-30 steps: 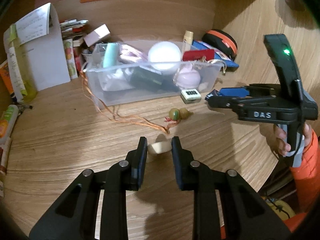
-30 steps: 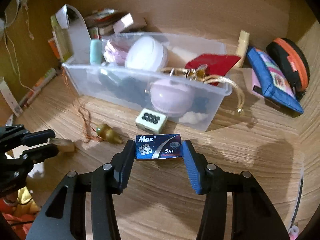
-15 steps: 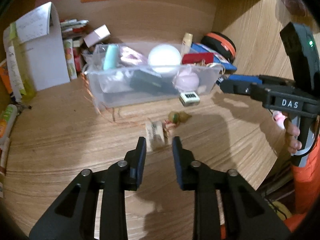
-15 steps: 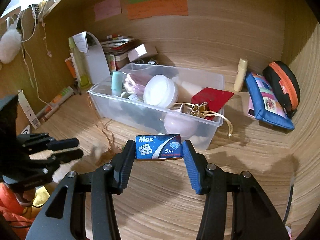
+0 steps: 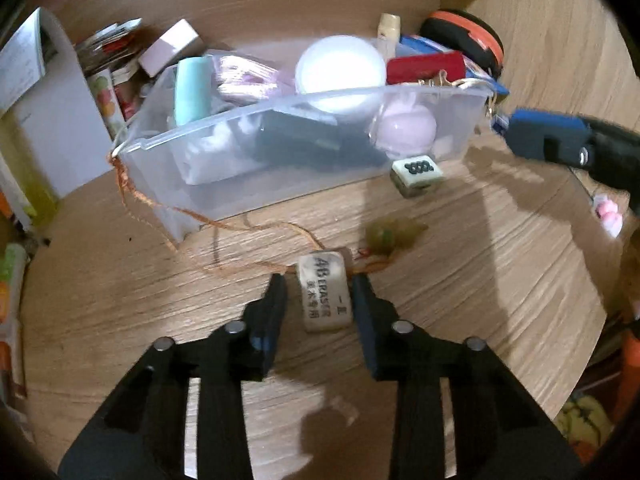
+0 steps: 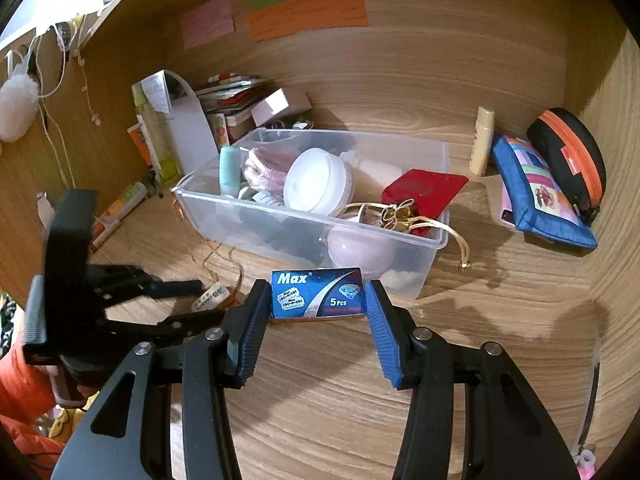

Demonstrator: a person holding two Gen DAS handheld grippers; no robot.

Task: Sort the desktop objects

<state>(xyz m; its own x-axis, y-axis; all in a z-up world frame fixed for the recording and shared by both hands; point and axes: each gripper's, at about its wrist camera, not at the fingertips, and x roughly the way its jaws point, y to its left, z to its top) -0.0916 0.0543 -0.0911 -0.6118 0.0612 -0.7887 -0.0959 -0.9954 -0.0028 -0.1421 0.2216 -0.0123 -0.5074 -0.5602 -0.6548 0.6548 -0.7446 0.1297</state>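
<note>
A white 4B eraser [image 5: 325,292] lies label up on the wooden desk between the fingers of my left gripper [image 5: 318,280]. Its jaws are closing around the eraser; the right pad touches it, and a strip of desk still shows at the left pad. The right wrist view shows the eraser [image 6: 208,296] at the left gripper's tips. My right gripper [image 6: 316,294] is shut on a blue "Max" razor blade box [image 6: 318,292], held above the desk in front of the clear plastic bin [image 6: 260,216], which is full of small items.
A green-backed tile with dots [image 5: 416,176] sits against the bin's front wall [image 5: 280,184]. A gourd charm [image 5: 392,234] on an orange cord lies just past the eraser. A blue pouch [image 6: 536,196] and a black-orange case [image 6: 568,160] lie to the right. Books and papers stand to the left.
The eraser left the left gripper's grip and dropped to the desk. The left gripper then moved forward and down around it, jaws wider. The right gripper rose slightly with the box.
</note>
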